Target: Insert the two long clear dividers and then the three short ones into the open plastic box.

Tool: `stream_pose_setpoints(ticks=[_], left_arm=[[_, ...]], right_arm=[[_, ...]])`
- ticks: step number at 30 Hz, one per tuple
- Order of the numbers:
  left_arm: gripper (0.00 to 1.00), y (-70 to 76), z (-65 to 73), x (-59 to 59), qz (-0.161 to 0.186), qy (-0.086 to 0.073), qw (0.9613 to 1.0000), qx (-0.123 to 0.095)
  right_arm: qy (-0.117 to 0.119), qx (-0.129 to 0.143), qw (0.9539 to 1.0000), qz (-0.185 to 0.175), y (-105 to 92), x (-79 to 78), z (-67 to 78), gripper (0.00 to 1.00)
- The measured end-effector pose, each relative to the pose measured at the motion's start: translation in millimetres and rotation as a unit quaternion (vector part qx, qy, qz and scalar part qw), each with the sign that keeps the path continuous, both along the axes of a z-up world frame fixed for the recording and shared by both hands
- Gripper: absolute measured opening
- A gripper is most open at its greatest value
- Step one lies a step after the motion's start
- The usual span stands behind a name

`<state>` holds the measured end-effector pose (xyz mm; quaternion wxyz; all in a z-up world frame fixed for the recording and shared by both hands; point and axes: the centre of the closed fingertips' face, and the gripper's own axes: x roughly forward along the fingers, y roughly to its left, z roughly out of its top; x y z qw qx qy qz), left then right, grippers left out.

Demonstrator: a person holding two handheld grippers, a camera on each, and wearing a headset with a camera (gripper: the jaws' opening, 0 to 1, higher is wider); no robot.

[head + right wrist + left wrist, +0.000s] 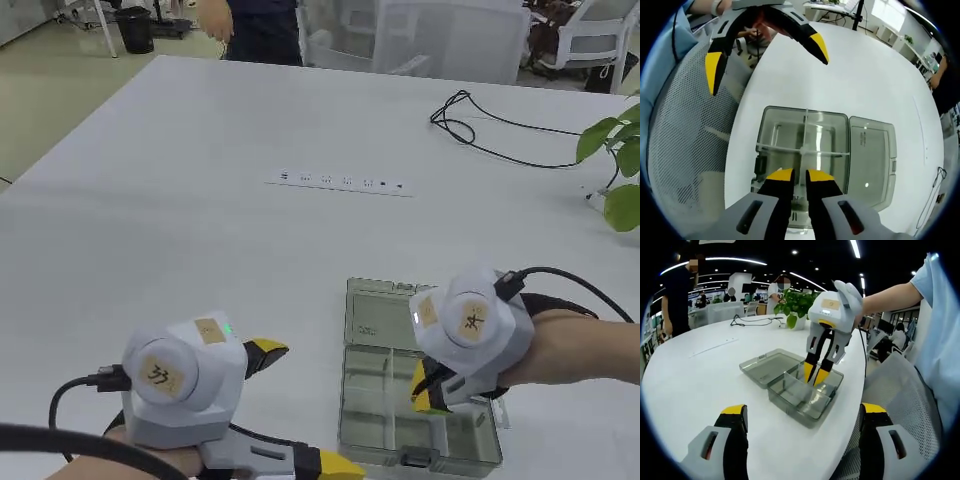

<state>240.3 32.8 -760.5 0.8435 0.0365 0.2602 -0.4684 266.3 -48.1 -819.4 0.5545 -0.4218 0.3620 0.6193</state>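
Over one box [783,133], right gripper [800,175] perhaps pinches one divider [805,131]; left gripper [802,410] spread.

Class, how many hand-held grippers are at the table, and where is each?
2. The left gripper is held open at the near edge of the table, left of the plastic box. The right gripper points down into the box, its jaws close together.

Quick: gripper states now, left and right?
Left gripper: open, holding nothing.
Right gripper: nearly closed, tips in the open clear plastic box; any divider held cannot be told.
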Motion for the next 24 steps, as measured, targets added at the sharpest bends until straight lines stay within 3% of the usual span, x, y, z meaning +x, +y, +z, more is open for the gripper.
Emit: stream_pose_setpoints(ticks=[10, 13, 17, 23, 24], left_arm=[[0.95, 0.2, -0.9, 0.3, 0.001, 0.001, 1.0, -0.002], [0.95, 0.1, -0.5, 0.9, 0.001, 0.0, 1.0, -0.002], [0.95, 0.2, -0.5, 1.3, 0.001, 0.0, 1.0, -0.001], [0.95, -0.3, -0.3, 1.4, -0.001, -0.001, 1.0, 0.0], [0.95, -0.4, -0.1, 1.9, -0.001, -0.001, 1.0, 0.0]], right_arm=[[0.008, 0.062, 0.9978, -0.024, 0.7, 1.8, 14.4, 0.37], [0.015, 0.103, 0.9934, -0.049, 5.1, 2.2, 24.2, 0.48], [0.013, 0.147, 0.9869, -0.066, 8.2, 1.9, 32.6, 0.72], [-0.011, 0.177, 0.9798, -0.092, 3.7, 5.3, 36.4, 0.99], [-0.015, 0.184, 0.9784, -0.094, 3.3, 5.9, 37.9, 1.0]])
